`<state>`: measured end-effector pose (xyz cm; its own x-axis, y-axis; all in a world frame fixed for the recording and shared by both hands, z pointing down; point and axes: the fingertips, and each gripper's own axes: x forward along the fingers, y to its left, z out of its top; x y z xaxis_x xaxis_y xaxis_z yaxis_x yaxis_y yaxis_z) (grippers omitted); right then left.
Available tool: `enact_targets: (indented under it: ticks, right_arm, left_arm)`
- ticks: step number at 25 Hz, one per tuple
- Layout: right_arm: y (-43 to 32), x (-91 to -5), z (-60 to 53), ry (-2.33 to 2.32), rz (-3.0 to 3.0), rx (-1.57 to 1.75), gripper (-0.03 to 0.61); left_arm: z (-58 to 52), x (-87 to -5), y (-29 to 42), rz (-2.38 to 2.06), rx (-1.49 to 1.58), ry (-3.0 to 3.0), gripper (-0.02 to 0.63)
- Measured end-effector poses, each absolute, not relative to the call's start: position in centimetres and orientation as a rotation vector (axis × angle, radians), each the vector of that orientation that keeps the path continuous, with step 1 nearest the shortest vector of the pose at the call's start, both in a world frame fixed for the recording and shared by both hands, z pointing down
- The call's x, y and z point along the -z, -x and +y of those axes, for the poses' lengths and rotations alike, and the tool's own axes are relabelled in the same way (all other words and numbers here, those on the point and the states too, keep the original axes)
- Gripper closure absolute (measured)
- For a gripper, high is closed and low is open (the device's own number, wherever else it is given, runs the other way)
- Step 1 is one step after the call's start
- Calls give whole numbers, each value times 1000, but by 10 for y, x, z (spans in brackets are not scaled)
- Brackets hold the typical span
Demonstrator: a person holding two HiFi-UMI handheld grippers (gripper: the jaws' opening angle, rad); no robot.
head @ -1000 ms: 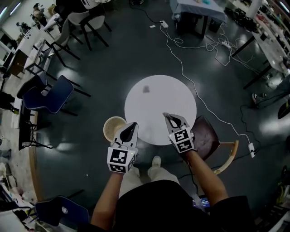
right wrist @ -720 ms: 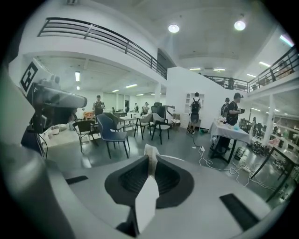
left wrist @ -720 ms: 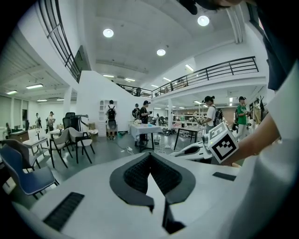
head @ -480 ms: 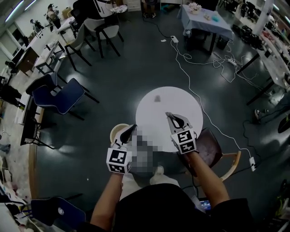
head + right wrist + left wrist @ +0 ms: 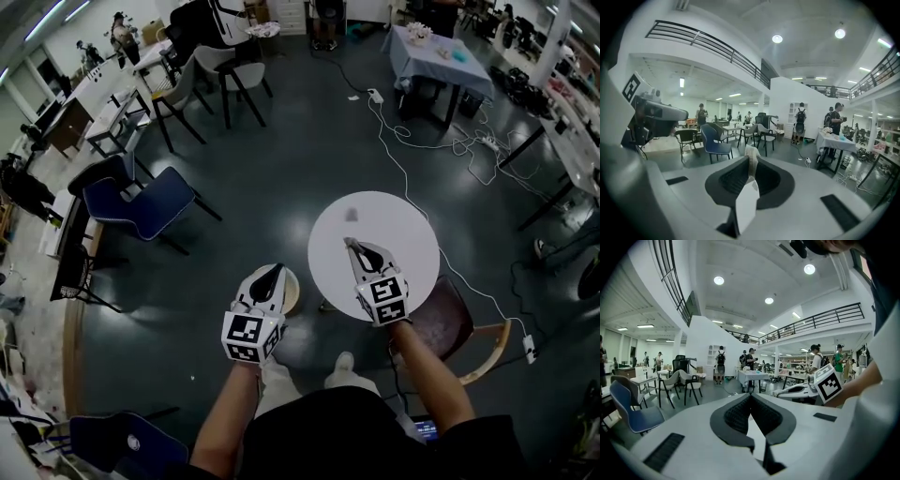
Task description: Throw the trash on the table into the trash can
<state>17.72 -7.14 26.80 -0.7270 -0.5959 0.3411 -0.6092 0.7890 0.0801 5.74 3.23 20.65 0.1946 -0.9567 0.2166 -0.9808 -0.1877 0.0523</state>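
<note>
A small grey scrap of trash (image 5: 352, 214) lies on the far part of the round white table (image 5: 408, 239). The beige trash can (image 5: 292, 292) stands on the floor left of the table, mostly covered by my left gripper (image 5: 269, 270). That gripper's jaws (image 5: 750, 397) meet at the tips; something white shows in the gap behind them, and I cannot tell if it is paper. My right gripper (image 5: 349, 244) hangs over the table's near left edge. Its jaws (image 5: 751, 160) are shut on a white and beige paper scrap (image 5: 746, 201) that sticks up past the tips.
A wooden chair with a brown seat (image 5: 452, 317) stands right of the table. A white cable (image 5: 405, 164) runs across the dark floor behind it. A blue chair (image 5: 141, 202) is at the left, a cloth-covered table (image 5: 441, 47) at the back. People stand far off.
Both grippers have risen. In the head view the table and can have slid right and down; the can, beside the left gripper before, now lies mostly under it. The jaws look unchanged.
</note>
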Motion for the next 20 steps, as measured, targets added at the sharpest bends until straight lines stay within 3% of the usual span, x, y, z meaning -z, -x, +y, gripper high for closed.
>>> enact_targets:
  ticks: [20]
  right_arm:
    - [17, -253, -41, -944, -2635, -54, 538]
  left_arm:
    - [58, -205, 135, -1855, -162, -2289, 606]
